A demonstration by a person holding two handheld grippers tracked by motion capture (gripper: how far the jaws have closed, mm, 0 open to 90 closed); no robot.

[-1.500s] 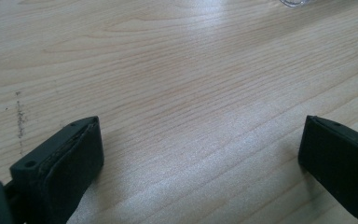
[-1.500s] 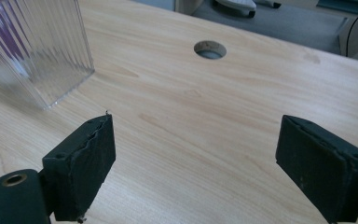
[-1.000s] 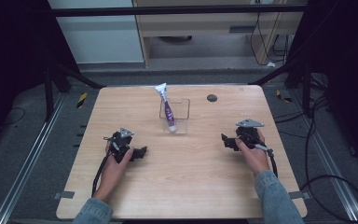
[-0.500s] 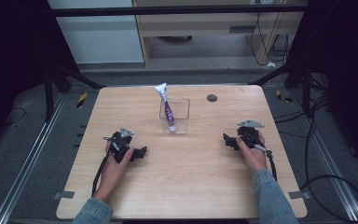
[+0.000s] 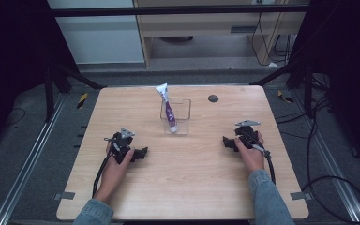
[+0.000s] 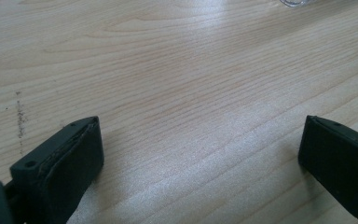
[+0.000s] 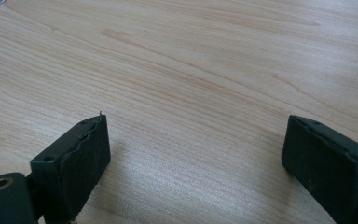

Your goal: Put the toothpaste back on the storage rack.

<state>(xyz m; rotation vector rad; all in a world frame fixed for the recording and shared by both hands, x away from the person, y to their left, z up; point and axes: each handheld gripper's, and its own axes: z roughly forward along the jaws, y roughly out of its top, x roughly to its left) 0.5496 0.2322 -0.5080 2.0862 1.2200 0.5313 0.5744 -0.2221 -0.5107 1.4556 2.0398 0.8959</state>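
Note:
A clear square container [image 5: 182, 104] stands at the table's middle back, and a white and purple tube [image 5: 168, 110] leans in it with its flat end up. My left gripper [image 5: 143, 153] rests low on the wood at front left, open, with bare table between its black jaws [image 6: 200, 140]. My right gripper [image 5: 226, 141] rests on the table at front right, also open, with nothing between its jaws [image 7: 196, 140]. Both grippers lie well short of the container.
A small dark round spot [image 5: 213, 98] marks the wooden table [image 5: 187, 187] at the back right. Cables [image 5: 272, 168] trail from each gripper toward the front edge. Metal frame legs and a dark floor surround the table.
My right gripper has shifted slightly toward the right and front. The left gripper and the tube have stayed where they were.

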